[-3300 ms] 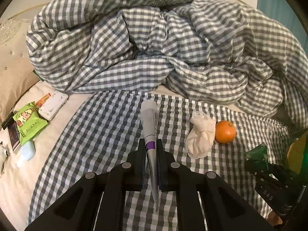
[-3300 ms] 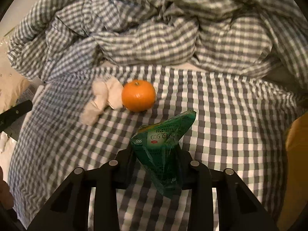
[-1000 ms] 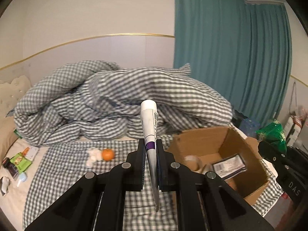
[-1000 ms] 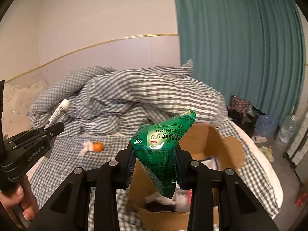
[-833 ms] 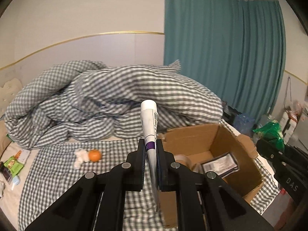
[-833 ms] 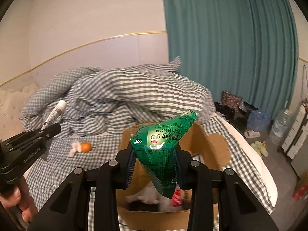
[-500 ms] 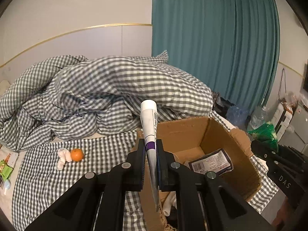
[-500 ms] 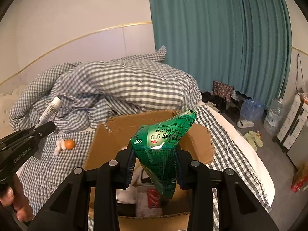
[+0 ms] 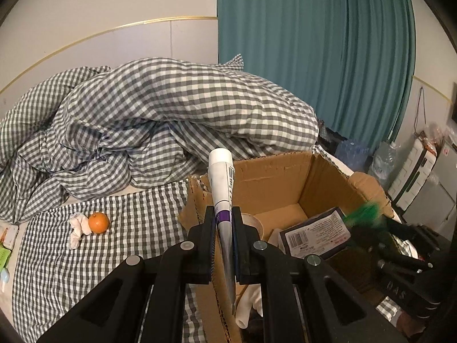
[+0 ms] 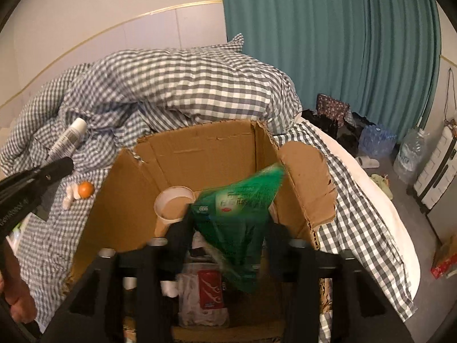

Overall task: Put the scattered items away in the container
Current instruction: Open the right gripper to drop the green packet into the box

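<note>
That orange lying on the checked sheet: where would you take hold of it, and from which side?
Grip the orange across its round middle, coming from above. It is a small ball on the soft checked sheet, and a crumpled white cloth lies against one side, so I would set the fingers clear of that.

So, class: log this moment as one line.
left gripper: shut on tube | right gripper: jaws opening, green packet between | below: cardboard box
</note>
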{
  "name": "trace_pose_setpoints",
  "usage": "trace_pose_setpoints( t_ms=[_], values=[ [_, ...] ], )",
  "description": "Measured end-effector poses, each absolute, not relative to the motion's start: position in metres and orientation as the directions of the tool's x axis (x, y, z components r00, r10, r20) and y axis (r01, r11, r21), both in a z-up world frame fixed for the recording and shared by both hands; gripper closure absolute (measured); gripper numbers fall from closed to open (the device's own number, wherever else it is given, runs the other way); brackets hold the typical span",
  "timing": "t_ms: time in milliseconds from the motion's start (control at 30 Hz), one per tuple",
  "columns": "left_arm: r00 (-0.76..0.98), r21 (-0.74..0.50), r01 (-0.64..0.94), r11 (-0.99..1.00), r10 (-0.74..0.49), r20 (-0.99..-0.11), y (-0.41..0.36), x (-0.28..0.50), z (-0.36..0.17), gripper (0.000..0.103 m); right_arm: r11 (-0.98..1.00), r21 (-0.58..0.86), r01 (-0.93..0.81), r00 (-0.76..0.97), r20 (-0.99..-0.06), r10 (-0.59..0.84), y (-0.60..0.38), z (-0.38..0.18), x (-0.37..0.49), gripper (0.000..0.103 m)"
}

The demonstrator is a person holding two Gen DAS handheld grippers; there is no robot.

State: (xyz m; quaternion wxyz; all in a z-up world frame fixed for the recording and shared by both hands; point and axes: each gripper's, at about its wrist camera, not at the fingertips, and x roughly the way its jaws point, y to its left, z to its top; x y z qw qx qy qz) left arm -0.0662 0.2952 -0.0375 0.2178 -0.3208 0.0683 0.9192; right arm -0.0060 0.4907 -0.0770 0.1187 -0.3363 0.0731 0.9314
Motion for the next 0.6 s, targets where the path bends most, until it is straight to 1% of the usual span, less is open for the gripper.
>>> trace_pose_setpoints(
  t_ms=[33, 67, 133, 400, 600],
  values=[
    [-0.698, -0.015, -0.445, -0.895, 0.357, -0.621, 0.296, -0.067, -0.039, 0.094, -0.957, 0.042, -0.287, -0.755, -0.625, 0.199, 0.490, -0.075, -0.003, 0.018],
    [-0.696, -0.015, -0.446, -0.895, 0.358, -0.623, 0.297, -0.068, -0.040, 0.094, -0.953, 0.033, -0.300, -0.762, -0.609, 0.219, 0.489, -0.073, -0.002, 0.015],
    [-0.693, -0.015, -0.449, -0.894, 0.358, -0.626, 0.300, -0.069, -0.042, 0.094, -0.948, 0.029, -0.316, -0.775, -0.584, 0.240, 0.491, -0.068, 0.002, 0.015],
    [-0.655, -0.014, -0.493, -0.870, 0.382, -0.652, 0.320, -0.070, -0.053, 0.094, -0.928, 0.062, -0.368, -0.791, -0.545, 0.278, 0.508, -0.059, 0.011, 0.013],
    [-0.589, -0.037, -0.535, -0.844, 0.404, -0.700, 0.339, -0.072, -0.068, 0.094, -0.917, 0.084, -0.389, -0.795, -0.534, 0.288, 0.520, -0.056, 0.019, 0.012]
  ],
)
